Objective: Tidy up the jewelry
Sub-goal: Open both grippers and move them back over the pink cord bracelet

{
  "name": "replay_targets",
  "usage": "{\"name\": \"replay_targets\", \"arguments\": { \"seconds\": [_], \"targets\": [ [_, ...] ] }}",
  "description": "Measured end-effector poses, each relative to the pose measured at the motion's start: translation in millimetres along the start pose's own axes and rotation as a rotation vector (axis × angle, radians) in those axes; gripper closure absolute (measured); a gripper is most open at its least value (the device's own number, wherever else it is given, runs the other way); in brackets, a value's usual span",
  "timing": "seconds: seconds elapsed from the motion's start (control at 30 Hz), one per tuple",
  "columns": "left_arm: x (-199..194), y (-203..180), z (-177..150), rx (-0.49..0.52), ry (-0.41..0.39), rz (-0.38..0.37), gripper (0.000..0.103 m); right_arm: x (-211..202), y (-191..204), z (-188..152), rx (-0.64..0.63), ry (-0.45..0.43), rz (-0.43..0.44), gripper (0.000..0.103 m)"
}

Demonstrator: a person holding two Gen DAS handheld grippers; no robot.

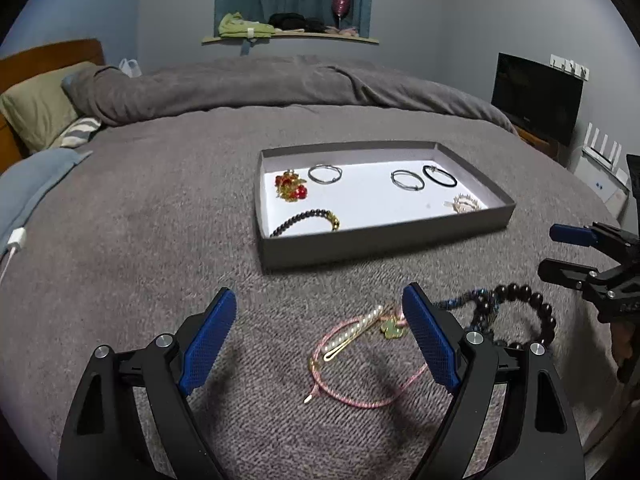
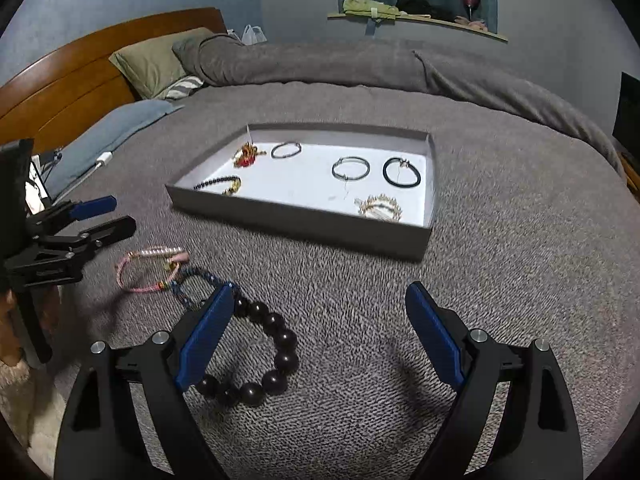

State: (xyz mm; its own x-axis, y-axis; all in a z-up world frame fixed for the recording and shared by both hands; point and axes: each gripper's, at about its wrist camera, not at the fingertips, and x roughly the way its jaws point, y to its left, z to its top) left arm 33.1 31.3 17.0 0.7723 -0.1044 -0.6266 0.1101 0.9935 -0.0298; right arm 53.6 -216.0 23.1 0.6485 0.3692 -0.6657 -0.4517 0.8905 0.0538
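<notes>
A: So, why are some pieces in the grey tray (image 1: 384, 242) and others out on the bedspread (image 1: 160, 240)?

B: My guess is the tray is the sorting place. Six pieces lie spaced apart on its white floor: a red and gold brooch (image 1: 291, 186), two silver bangles, a black hair tie (image 1: 439, 176), a small-bead bracelet (image 1: 306, 222) and a gold comb-like piece (image 1: 466, 203). Laid apart like that, nothing tangles.

A: And what is left?

B: A cluster on the bedspread, in front of the tray's near wall: a pink cord bracelet (image 1: 360, 360) with a pearl hair clip (image 1: 356, 334) lying across it, a blue braided cord (image 2: 196, 280), and a dark wooden bead bracelet (image 2: 264, 360).

A: What are the grippers doing?

B: The left gripper (image 1: 320, 344) is spread wide over the pink cord and clip, holding nothing; its right pad sits just beside the green charm, though I can't tell if it touches. The right gripper (image 2: 320, 340) is equally wide and empty, with its left finger in front of part of the wooden beads.
</notes>
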Motion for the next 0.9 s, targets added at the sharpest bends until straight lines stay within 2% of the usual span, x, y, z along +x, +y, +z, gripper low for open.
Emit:
{"name": "replay_targets", "arguments": {
  "seconds": [0.17, 0.37, 0.63, 0.9],
  "targets": [
    [0, -12, -8, 0.048, 0.000, -0.013, 0.018, 6, 2, -10, -0.005, 0.018, 0.018, 0.016],
    [5, -20, -26, 0.104, 0.037, 0.001, 0.018, 4, 3, -20, -0.007, 0.021, 0.050, 0.016],
    [19, -12, -27, 0.069, 0.095, 0.012, 0.018, 7, 7, -27, -0.030, 0.035, 0.072, 0.017],
    [26, -7, -28, 0.043, 0.129, -0.017, 0.018, 8, 6, -25, -0.028, 0.032, 0.077, 0.017]
  ]
}}
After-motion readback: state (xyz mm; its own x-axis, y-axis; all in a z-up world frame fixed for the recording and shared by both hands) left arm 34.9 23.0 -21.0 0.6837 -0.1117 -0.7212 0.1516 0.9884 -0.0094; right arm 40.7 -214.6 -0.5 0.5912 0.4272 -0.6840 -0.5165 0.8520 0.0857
